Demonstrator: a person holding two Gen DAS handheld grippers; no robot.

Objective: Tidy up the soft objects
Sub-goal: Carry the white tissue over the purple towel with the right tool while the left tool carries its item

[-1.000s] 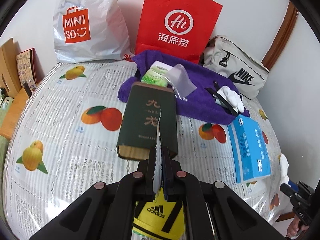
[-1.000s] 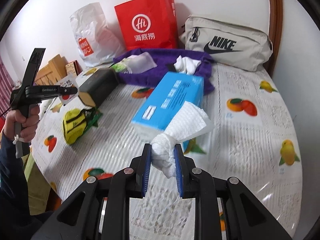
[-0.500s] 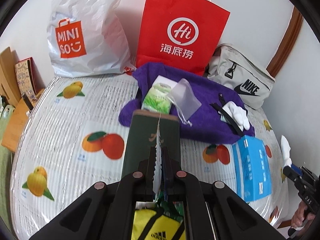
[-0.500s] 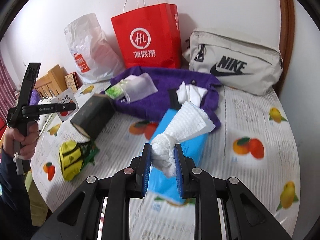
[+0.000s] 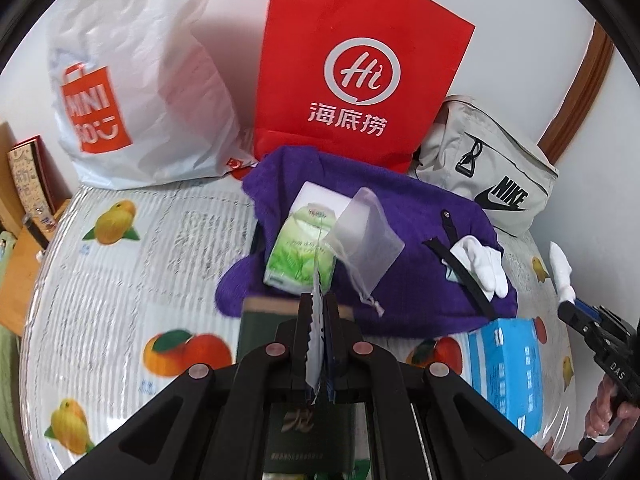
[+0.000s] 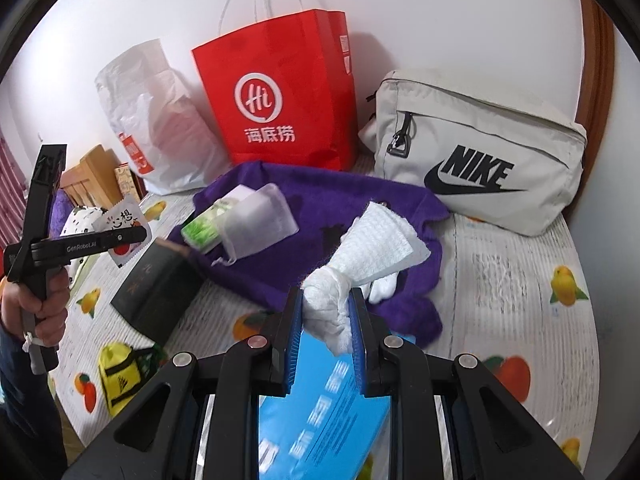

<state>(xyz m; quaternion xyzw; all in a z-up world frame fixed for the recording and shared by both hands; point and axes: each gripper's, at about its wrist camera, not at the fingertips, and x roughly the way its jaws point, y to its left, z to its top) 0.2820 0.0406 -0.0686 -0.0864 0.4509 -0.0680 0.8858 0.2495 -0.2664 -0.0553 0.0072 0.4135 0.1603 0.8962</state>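
Observation:
My left gripper (image 5: 318, 308) is shut on a thin flat packet (image 5: 317, 320), seen edge-on above the dark green box (image 5: 256, 320); it also shows in the right wrist view (image 6: 124, 228). My right gripper (image 6: 325, 304) is shut on a white waffle cloth (image 6: 376, 240), held above the blue tissue pack (image 6: 320, 400). A purple towel (image 5: 400, 208) lies ahead, bearing a green tissue pack (image 5: 304, 248), a sheer pouch (image 5: 364, 236) and white socks (image 5: 484, 260).
A red paper bag (image 5: 360, 72), a white MINISO bag (image 5: 132, 80) and a grey Nike bag (image 5: 492, 176) stand along the wall. A yellow pouch (image 6: 118, 376) lies near the table's front left. The fruit-print tablecloth (image 5: 120, 280) covers the table.
Both grippers have moved forward toward the purple towel, each still shut on its item. The green box and blue tissue pack now lie under the grippers.

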